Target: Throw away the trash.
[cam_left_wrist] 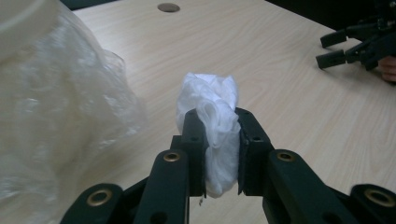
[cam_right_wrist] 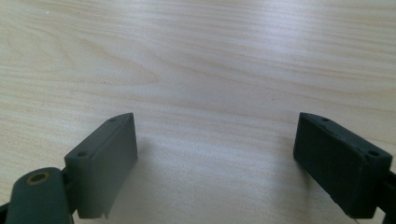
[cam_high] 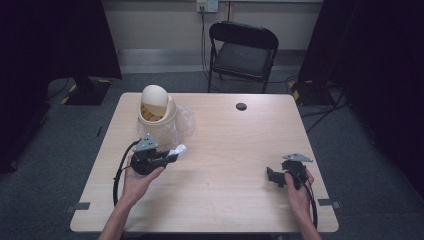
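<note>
Left tongs [cam_left_wrist: 216, 154] clamp a crumpled tissue [cam_left_wrist: 210, 121]; right tongs [cam_right_wrist: 229, 163] gape; the loose wad may slip beside the bin [cam_high: 156, 107].

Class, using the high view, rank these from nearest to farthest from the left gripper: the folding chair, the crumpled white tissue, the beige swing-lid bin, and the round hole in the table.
1. Crumpled white tissue: clamped in the left gripper.
2. Beige swing-lid bin: just behind it, left part of the table.
3. Round hole: far edge, right of the bin.
4. Folding chair: on the floor beyond the table.
</note>
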